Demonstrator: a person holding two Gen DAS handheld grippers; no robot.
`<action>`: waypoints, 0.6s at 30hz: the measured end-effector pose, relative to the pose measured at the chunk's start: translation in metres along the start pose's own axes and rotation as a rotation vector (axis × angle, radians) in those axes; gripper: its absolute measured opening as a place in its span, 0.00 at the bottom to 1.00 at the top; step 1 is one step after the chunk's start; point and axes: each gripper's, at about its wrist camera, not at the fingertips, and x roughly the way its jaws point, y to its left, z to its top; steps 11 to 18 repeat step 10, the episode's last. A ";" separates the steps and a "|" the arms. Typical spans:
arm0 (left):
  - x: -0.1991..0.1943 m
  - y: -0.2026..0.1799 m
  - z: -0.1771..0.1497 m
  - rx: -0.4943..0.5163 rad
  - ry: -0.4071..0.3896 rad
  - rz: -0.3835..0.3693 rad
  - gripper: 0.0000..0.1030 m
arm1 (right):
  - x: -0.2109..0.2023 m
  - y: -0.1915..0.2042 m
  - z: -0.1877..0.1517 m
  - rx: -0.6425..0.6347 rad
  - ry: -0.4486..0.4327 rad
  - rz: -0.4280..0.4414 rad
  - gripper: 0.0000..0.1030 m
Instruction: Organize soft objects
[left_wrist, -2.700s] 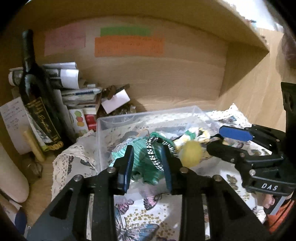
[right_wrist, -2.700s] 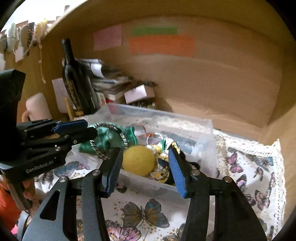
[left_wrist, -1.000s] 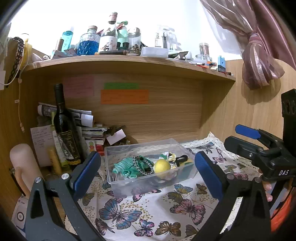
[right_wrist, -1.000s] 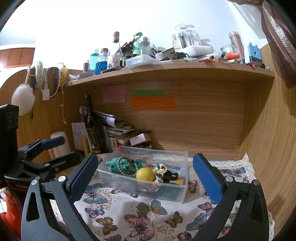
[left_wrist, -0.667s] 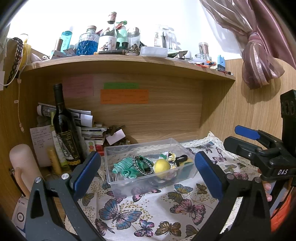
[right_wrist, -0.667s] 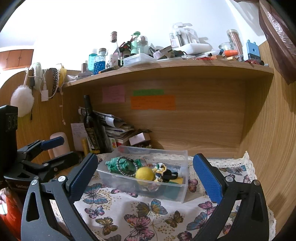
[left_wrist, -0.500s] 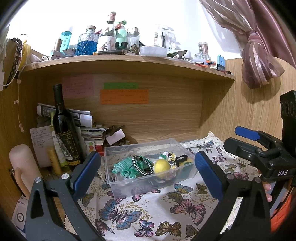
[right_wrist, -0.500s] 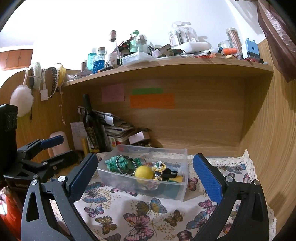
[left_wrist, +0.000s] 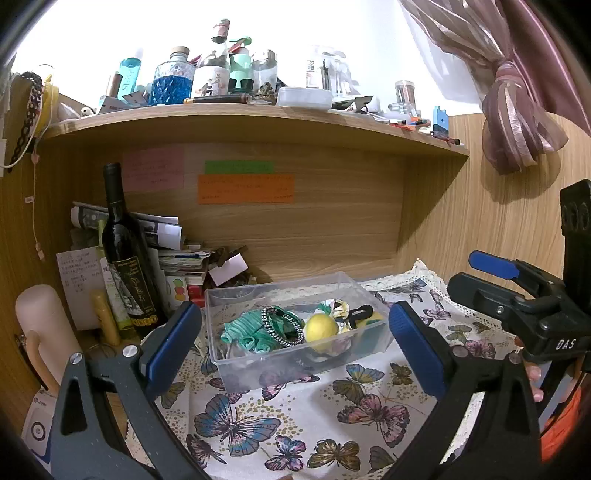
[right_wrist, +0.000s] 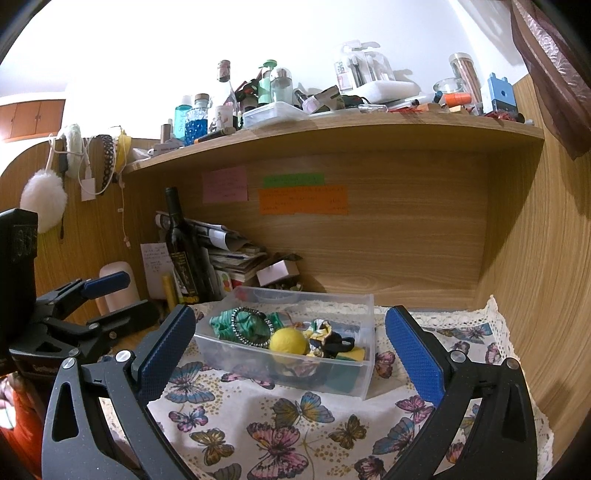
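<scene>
- Left tongs (left_wrist: 295, 332) gape wide and hold nothing, well back from the bin (left_wrist: 295, 363).
- Right tongs (right_wrist: 290, 341) are just as wide and empty.
- The clear bin sits on the butterfly cloth (left_wrist: 314, 417) toward the surface's back edge.
- Inside it lie a green scrunchie (left_wrist: 247, 330), a beaded band (left_wrist: 282, 325) on the scrunchie, and a yellow ball (left_wrist: 322, 328) beside them.
- A wine bottle (left_wrist: 123, 254) stands at the back left corner.

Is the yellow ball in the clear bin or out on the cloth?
In. The yellow ball sits inside the clear bin, beside the green fabric.
</scene>
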 end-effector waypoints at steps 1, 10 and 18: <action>0.000 0.000 0.000 0.000 0.000 -0.001 1.00 | 0.000 0.000 0.000 -0.001 0.001 -0.001 1.00; 0.001 0.001 -0.002 -0.001 0.009 -0.011 1.00 | 0.000 0.002 -0.001 0.000 0.004 -0.003 1.00; 0.001 0.001 -0.002 -0.001 0.009 -0.011 1.00 | 0.000 0.002 -0.001 0.000 0.004 -0.003 1.00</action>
